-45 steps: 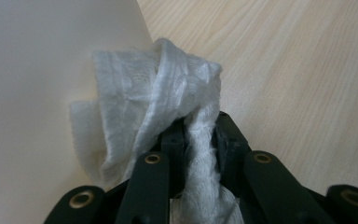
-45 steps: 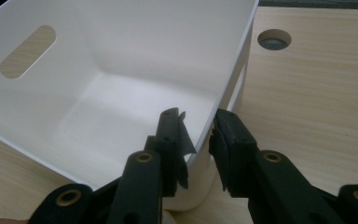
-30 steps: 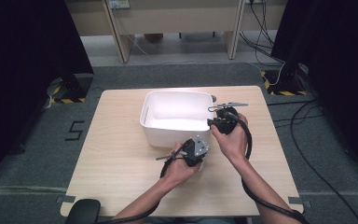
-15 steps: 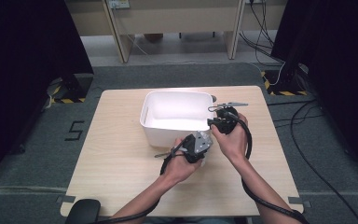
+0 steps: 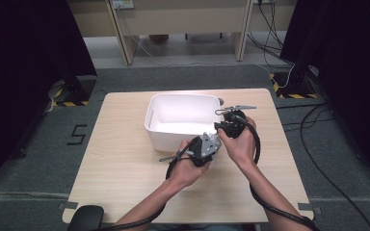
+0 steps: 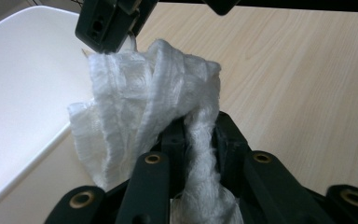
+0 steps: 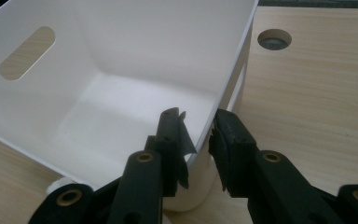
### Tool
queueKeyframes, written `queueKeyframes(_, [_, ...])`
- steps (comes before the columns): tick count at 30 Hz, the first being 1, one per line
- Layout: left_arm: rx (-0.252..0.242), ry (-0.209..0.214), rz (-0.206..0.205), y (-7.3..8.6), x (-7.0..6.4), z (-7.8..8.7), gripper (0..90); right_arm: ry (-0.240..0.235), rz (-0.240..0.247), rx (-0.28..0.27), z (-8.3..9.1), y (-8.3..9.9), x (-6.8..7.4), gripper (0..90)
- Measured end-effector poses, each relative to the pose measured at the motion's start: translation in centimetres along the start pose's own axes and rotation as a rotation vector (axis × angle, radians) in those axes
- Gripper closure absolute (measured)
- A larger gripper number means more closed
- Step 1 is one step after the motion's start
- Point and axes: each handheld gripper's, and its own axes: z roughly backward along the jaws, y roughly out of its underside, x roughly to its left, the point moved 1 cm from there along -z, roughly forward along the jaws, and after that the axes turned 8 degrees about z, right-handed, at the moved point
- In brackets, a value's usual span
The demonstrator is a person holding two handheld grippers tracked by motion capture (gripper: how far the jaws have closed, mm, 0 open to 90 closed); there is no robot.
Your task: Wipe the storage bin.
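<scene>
1. Gauze-like white cloth (image 6: 154,107), bunched and crumpled, sits clamped between the jaws of the left gripper (image 6: 193,135), a twisted strand running down between them; the rest billows up and to the left of the jaws.

2. Seen from the high view, the left gripper (image 5: 203,147) is held over the wooden table (image 5: 125,159), just beside the near right corner of the white plastic bin (image 5: 166,137).

3. The right gripper (image 7: 196,135) straddles the bin's (image 7: 121,60) right-hand wall near a corner, one jaw inside the bin and one outside, with a gap between the jaws and the thin rim; the jaws stand apart and clamp nothing.

4. In the left gripper view, the black body of the right gripper (image 6: 105,23) hangs just above the top of the cloth, with the bin (image 6: 23,84) at the left.

5. The bin's interior is bare white, with an oval handle slot (image 7: 27,52) in its far wall. A round grommet hole (image 7: 274,39) is set in the tabletop beyond the bin.

6. From above, the right gripper (image 5: 229,126) sits at the bin's right side, both hands close together.
</scene>
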Motion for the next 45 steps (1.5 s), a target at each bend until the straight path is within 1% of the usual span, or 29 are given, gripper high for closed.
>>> queueKeyframes(4, [-0.017,-0.012,0.003,0.0,-0.2,0.1,77.2,0.000,0.001,-0.003,0.0,0.0,0.0,72.4])
queueKeyframes(7, [-0.016,-0.014,0.000,0.0,-0.1,0.2,77.2,-0.005,-0.003,-0.004,-0.1,0.0,-0.2,71.7])
queueKeyframes(9, [-0.014,-0.015,-0.006,0.0,-0.1,0.3,77.1,-0.013,-0.009,-0.002,-0.1,-0.1,-0.3,71.2])
queueKeyframes(10, [-0.012,-0.017,-0.015,0.1,-0.2,0.3,77.1,-0.014,-0.012,-0.005,-0.1,0.0,-0.4,70.8])
queueKeyframes(12, [-0.007,-0.013,-0.025,0.2,-0.3,0.4,77.1,-0.021,-0.013,-0.005,-0.2,0.0,-0.4,67.6])
queueKeyframes(14, [-0.006,-0.010,-0.026,0.4,-0.3,0.7,77.1,-0.026,-0.016,-0.012,-0.2,-0.1,-0.4,65.2])
queueKeyframes(16, [-0.012,-0.012,-0.032,0.7,-0.3,1.2,77.1,-0.023,-0.015,-0.016,-0.2,-0.2,-0.4,64.3])
queueKeyframes(19, [0.000,-0.020,-0.041,1.6,-0.2,1.9,77.1,-0.026,-0.021,-0.017,-0.3,-0.2,-0.5,63.3])
queueKeyframes(22, [0.013,-0.022,-0.021,3.1,0.3,2.9,77.2,-0.028,-0.018,-0.011,-0.4,-0.2,-0.4,63.4])
queueKeyframes(23, [0.021,-0.022,-0.013,3.6,0.5,3.2,77.2,-0.028,-0.016,-0.010,-0.4,-0.2,-0.4,63.5])
queueKeyframes(24, [0.023,-0.028,-0.010,4.0,0.8,3.6,77.2,-0.025,-0.021,-0.008,-0.5,-0.3,-0.3,63.6])
queueKeyframes(27, [0.035,-0.048,0.002,5.3,1.6,4.7,77.2,-0.021,-0.014,-0.004,-0.6,-0.4,-0.4,64.7])
queueKeyframes(29, [0.038,-0.067,0.018,6.3,2.6,5.8,77.2,-0.020,-0.016,0.004,-0.8,-0.4,-0.6,65.8])
queueKeyframes(31, [0.049,-0.087,0.046,7.2,3.6,6.9,77.2,-0.021,-0.019,0.010,-0.9,-0.4,-0.6,67.3])
queueKeyframes(32, [0.044,-0.100,0.061,7.6,4.0,7.4,77.2,-0.018,-0.016,0.014,-0.9,-0.4,-0.7,68.0])
queueKeyframes(33, [0.046,-0.117,0.082,8.1,4.7,8.1,77.2,-0.022,-0.018,0.016,-1.0,-0.4,-0.7,68.1])
queueKeyframes(34, [0.044,-0.133,0.096,8.6,5.3,8.8,77.2,-0.023,-0.027,0.019,-1.0,-0.5,-0.7,68.5])
queueKeyframes(37, [0.051,-0.185,0.127,9.9,7.0,10.7,77.2,-0.021,-0.024,0.024,-1.0,-0.6,-0.9,70.4])
queueKeyframes(39, [0.052,-0.196,0.159,10.6,8.0,11.8,77.2,-0.021,-0.025,0.034,-1.0,-0.8,-1.0,71.4])
queueKeyframes(42, [0.059,-0.235,0.175,11.4,9.2,13.1,77.2,-0.024,-0.036,0.042,-1.2,-1.0,-1.1,73.8])
queueKeyframes(45, [0.063,-0.263,0.203,12.0,10.2,14.2,77.2,-0.028,-0.028,0.045,-1.3,-1.2,-1.2,77.8])
